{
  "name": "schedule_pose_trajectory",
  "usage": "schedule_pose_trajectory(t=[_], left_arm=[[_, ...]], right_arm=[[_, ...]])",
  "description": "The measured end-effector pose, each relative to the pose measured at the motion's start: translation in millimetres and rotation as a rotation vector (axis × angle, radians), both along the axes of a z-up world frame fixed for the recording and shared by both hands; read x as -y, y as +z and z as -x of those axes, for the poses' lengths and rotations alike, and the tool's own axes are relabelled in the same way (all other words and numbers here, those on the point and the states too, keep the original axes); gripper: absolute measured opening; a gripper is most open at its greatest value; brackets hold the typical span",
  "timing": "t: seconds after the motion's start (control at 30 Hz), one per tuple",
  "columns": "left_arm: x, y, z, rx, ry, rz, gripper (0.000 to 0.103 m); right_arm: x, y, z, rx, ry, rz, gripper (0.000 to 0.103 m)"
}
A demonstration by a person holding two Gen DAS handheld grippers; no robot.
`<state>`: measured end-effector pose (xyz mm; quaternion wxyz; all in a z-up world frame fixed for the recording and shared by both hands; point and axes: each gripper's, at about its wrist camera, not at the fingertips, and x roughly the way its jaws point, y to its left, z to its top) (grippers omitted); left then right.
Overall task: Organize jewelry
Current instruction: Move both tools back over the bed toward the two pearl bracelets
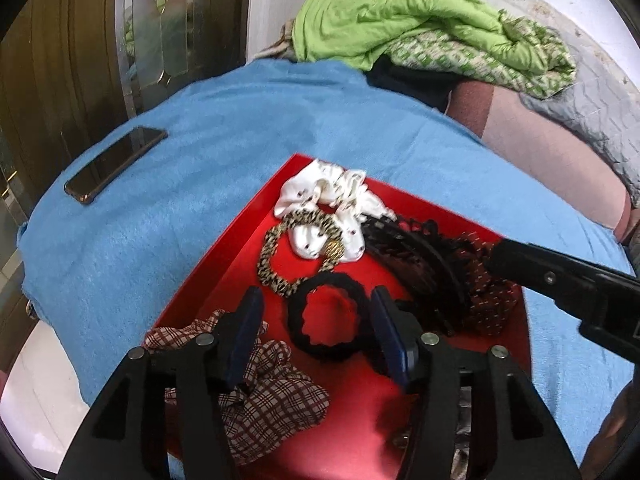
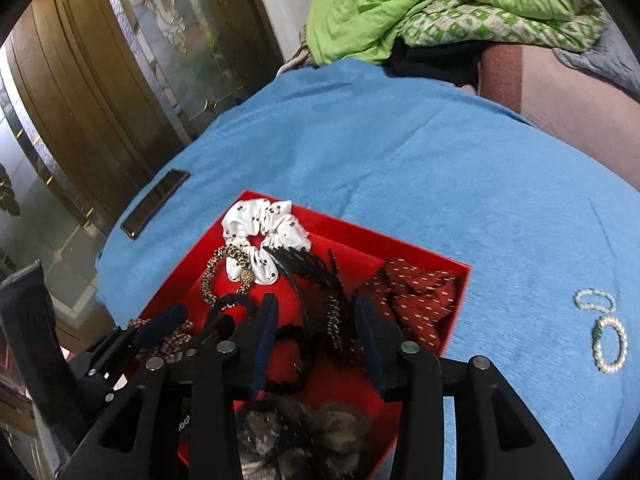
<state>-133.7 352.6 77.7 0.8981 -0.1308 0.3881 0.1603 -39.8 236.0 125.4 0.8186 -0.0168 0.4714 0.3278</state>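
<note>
Left wrist view: black scrunchie [image 1: 326, 322] lies between open left tool [image 1: 316, 332] fingers.

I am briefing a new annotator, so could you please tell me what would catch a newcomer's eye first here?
The bright red tray on the blue towel, filled with scrunchies such as the white one. Next, two pearl bracelets lying on the towel right of the tray, and the green cloth heap behind.

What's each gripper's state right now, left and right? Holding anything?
Left gripper: open, holding nothing; black hair tie lies between its fingers in the red tray.
Right gripper: open, holding nothing, over the black comb.
</note>
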Motion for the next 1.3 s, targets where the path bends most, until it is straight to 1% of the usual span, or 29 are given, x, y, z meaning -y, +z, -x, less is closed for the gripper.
schedule_pose_trajectory(t=[0.13, 0.2, 0.3, 0.4, 0.53, 0.6, 0.67, 0.7, 0.8, 0.87, 0.97, 1.03, 1.1, 1.17, 1.3], left_arm=[[8, 9, 7, 0.06, -0.011, -0.033, 0.06], [13, 11, 9, 0.073, -0.014, -0.052, 0.061], [19, 10, 10, 0.069, -0.016, -0.076, 0.062], [27, 10, 13, 0.06, -0.009, -0.115, 0.062], [41, 18, 21, 0.057, -0.013, -0.162, 0.062], [51, 28, 27, 0.075, -0.034, -0.186, 0.062], [65, 40, 34, 0.092, -0.075, -0.205, 0.062], [74, 48, 36, 0.098, -0.111, -0.211, 0.062], [95, 63, 32, 0.082, -0.211, -0.188, 0.067], [109, 72, 26, 0.077, -0.261, -0.158, 0.067], [133, 81, 14, 0.076, -0.333, -0.134, 0.067], [147, 83, 4, 0.059, -0.371, -0.112, 0.067], [163, 84, -11, 0.032, -0.42, -0.061, 0.067], [174, 82, -24, 0.012, -0.445, -0.036, 0.067], [196, 72, -59, -0.047, -0.472, -0.027, 0.067]], right_arm=[[27, 9, 9, 0.017, -0.032, -0.003, 0.047], [47, 12, 17, 0.03, -0.054, 0.002, 0.048], [83, 15, 29, 0.042, -0.098, 0.018, 0.053], [123, 15, 39, 0.062, -0.145, 0.048, 0.054], [181, 9, 49, 0.046, -0.243, 0.069, 0.054], [210, 5, 53, 0.03, -0.296, 0.068, 0.054], [237, 1, 55, 0.015, -0.347, 0.067, 0.054], [247, 0, 56, 0.011, -0.365, 0.067, 0.054], [278, -5, 58, 0.004, -0.421, 0.058, 0.054], [292, -8, 57, -0.004, -0.45, 0.046, 0.054], [309, -14, 55, -0.015, -0.479, 0.026, 0.054], [315, -18, 52, -0.02, -0.485, 0.019, 0.054], [318, -21, 48, -0.019, -0.486, 0.013, 0.054], [320, -23, 43, -0.02, -0.485, 0.007, 0.054], [316, -28, 28, -0.016, -0.475, 0.006, 0.054]])
